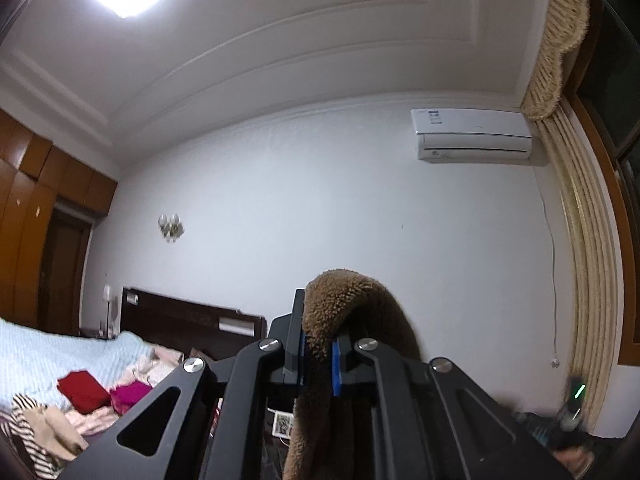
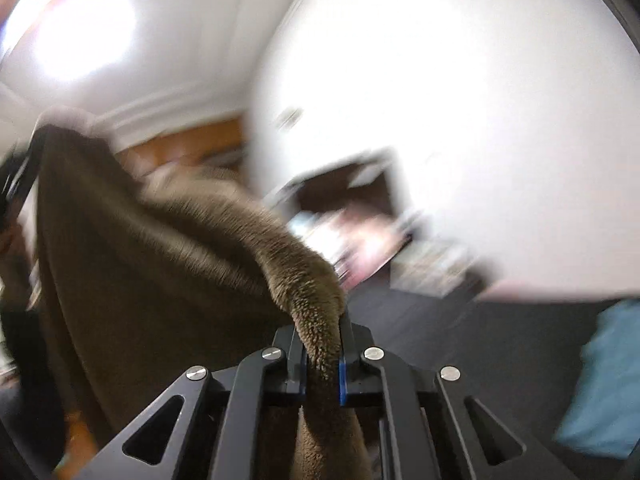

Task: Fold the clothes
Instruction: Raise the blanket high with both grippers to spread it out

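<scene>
Brown fleece garment (image 2: 132, 280) hangs in the air, spread as a broad sheet between the 2 grippers above a bed (image 1: 60, 356) strewn with other clothes, including a red folded piece (image 1: 82, 394). Left gripper (image 1: 318, 354) has its jaws closed tight on 1 bunched edge of the fleece. Right gripper (image 2: 323, 354) likewise clamps another edge, its view blurred.

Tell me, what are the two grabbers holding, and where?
Both hold one fuzzy brown garment: the left gripper and right gripper each pinch a bunched edge.
</scene>
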A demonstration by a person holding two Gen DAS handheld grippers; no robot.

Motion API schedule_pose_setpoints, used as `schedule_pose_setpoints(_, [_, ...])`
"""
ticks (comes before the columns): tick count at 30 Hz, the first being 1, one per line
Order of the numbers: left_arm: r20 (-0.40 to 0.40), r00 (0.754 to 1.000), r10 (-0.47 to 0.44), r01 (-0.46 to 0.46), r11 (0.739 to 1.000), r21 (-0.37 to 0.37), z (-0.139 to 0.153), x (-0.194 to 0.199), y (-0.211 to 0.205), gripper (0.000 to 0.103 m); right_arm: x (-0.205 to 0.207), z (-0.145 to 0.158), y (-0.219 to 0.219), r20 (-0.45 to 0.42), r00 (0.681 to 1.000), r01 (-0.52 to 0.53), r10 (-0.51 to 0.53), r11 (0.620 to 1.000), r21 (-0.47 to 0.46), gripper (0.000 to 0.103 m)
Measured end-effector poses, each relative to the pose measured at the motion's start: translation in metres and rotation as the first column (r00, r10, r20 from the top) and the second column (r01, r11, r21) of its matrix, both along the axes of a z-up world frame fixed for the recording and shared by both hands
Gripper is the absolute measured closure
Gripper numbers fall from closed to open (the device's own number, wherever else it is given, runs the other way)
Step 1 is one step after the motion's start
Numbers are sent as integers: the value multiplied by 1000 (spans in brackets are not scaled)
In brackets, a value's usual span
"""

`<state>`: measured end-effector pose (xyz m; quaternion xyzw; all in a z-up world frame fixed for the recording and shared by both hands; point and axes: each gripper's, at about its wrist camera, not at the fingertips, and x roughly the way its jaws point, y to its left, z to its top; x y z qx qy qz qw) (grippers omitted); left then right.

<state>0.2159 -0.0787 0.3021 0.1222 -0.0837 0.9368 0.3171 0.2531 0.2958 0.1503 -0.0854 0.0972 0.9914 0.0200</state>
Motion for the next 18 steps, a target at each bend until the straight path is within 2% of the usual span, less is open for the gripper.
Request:
schedule_pose_setpoints(2, [4, 1000, -2, 2, 1000, 7, -6, -2, 3, 92, 16, 21, -10, -90, 989, 122, -115, 989, 78, 92])
schedule_pose_setpoints(5, [10, 1000, -6, 6, 1000, 18, -14, -4, 8, 92, 40, 52, -24, -239, 934, 311, -267, 935, 170, 92])
schedule_pose_setpoints(8, [9, 1000, -7, 7, 999, 33, -17, -3, 11, 92, 64, 83, -38, -394, 834, 496, -387, 837, 229, 92])
schedule_pose_setpoints(10, [4, 1000, -8, 8, 998, 55, -15, -1, 9, 91, 80, 104, -48, -496, 746, 612, -444, 751, 247, 92])
schedule_pose_setpoints(12, [-3, 1000, -12, 12, 997, 82, -12, 2, 5, 91, 96, 125, -57, -595, 644, 717, -482, 651, 249, 92])
schedule_pose_setpoints(13, [-9, 1000, -15, 15, 995, 98, -9, 4, 3, 91, 103, 131, -62, -629, 605, 750, -489, 615, 243, 92])
schedule_pose_setpoints(18, [-78, 997, 7, 6, 986, 165, 2, 28, -5, 89, 125, 135, -84, -720, 495, 822, -487, 532, 206, 92])
